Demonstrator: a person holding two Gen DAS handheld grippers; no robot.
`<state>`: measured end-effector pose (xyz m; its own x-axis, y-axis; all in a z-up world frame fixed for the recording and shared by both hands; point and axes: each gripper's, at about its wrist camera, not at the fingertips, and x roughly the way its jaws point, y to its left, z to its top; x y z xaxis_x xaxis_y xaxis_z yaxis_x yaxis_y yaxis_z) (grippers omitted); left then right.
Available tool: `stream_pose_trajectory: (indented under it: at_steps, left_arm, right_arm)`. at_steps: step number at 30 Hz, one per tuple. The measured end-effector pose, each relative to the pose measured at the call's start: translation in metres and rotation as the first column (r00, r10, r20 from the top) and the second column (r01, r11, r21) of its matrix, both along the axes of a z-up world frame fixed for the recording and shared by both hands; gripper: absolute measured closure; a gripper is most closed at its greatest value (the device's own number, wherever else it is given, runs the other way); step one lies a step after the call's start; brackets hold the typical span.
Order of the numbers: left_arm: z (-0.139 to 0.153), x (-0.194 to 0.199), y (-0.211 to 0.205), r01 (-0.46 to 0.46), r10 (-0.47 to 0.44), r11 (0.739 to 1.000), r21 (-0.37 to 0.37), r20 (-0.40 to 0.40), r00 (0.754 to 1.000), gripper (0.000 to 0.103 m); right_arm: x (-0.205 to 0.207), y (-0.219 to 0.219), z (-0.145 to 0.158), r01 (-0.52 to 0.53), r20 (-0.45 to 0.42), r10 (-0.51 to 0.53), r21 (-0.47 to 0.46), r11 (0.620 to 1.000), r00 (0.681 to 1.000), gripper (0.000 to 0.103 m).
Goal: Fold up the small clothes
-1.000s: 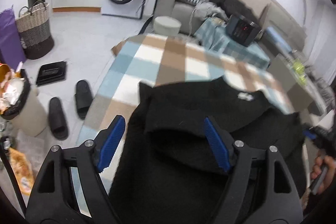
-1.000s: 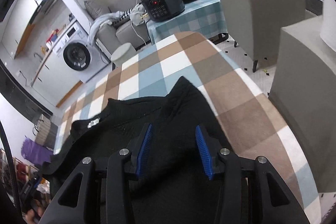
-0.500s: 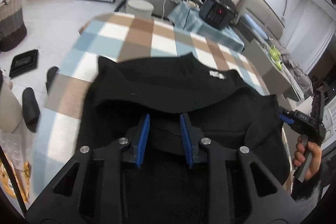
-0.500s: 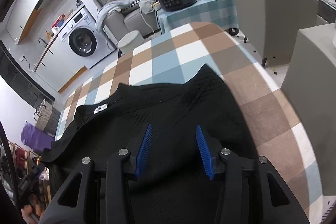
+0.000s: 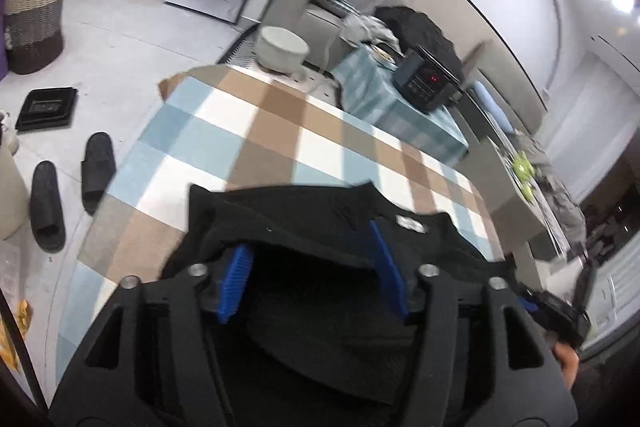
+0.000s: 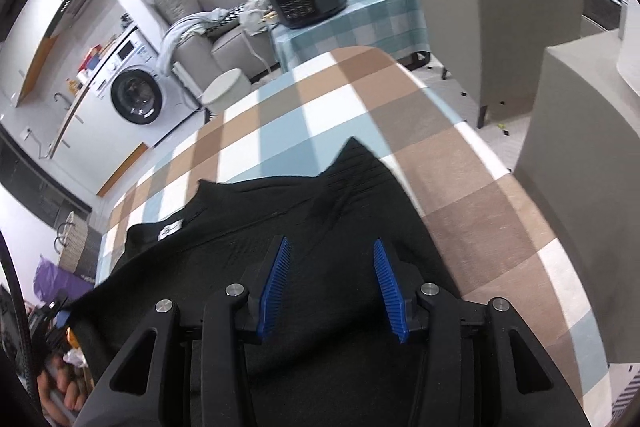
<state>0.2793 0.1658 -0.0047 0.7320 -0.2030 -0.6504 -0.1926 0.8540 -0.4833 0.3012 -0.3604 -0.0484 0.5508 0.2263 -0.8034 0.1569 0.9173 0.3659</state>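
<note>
The black garment [image 6: 248, 227] lies spread on the checked desk [image 6: 472, 195] near its front edge, with only one part turned over. Left tongs [image 5: 314, 269] are opening over a fold, gripping nothing. Right tongs [image 6: 330, 287] stand half open, empty. Most folding remains.

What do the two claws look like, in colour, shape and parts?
Both match. The left claw and the right claw have matte black angular frames with triangular cut-outs and silver round bolt heads. Each finger carries a blue ribbed pad. A black cable runs along the right wrist view's left edge.
</note>
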Motion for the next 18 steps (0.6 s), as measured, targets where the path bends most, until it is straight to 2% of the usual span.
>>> stream_pose_trajectory:
  at_steps: [1,4,5,10,12,13,14,16,18]
  left_arm:
    - [0.003,0.001,-0.006,0.033,-0.033,0.999,-0.003,-0.013,0.999,0.037]
    - [0.006,-0.003,-0.023,0.115,-0.115,0.993,0.001,-0.04,0.993,0.037]
    - [0.008,-0.006,-0.029,0.124,-0.124,0.992,0.01,-0.045,0.991,0.037]
    - [0.019,-0.026,-0.036,0.133,-0.132,0.99,0.055,-0.023,0.991,0.037]
    - [0.022,-0.034,-0.03,0.111,-0.111,0.992,0.063,-0.01,0.994,0.037]
    - [0.023,-0.038,-0.025,0.094,-0.094,0.994,0.062,-0.004,0.996,0.037]
    - [0.024,-0.041,-0.02,0.073,-0.074,0.995,0.064,0.002,0.997,0.037]
    - [0.024,-0.045,-0.005,0.027,-0.028,0.998,0.061,0.016,0.999,0.037]
    - [0.021,-0.046,0.008,-0.011,0.011,0.998,0.058,0.01,1.0,0.037]
  right_arm:
    - [0.002,-0.001,-0.001,0.002,-0.003,-0.002,-0.001,1.0,1.0,0.056]
    - [0.011,0.004,-0.006,-0.01,-0.011,0.009,-0.027,1.0,1.0,0.047]
    - [0.014,0.007,-0.007,-0.014,-0.011,0.014,-0.037,0.999,1.0,0.045]
    - [0.036,0.021,-0.017,-0.014,-0.025,0.01,-0.16,0.987,1.0,0.045]
    - [0.043,0.026,-0.021,-0.007,-0.034,-0.001,-0.231,0.973,0.999,0.065]
    - [0.046,0.026,-0.023,0.002,-0.041,-0.014,-0.265,0.964,0.999,0.08]
    - [0.048,0.025,-0.024,0.007,-0.045,-0.02,-0.278,0.96,0.999,0.087]
    - [0.045,0.019,-0.014,0.012,-0.004,-0.013,-0.237,0.971,1.0,0.096]
    - [0.039,0.008,0.007,0.041,0.092,-0.023,-0.198,0.979,0.996,0.096]
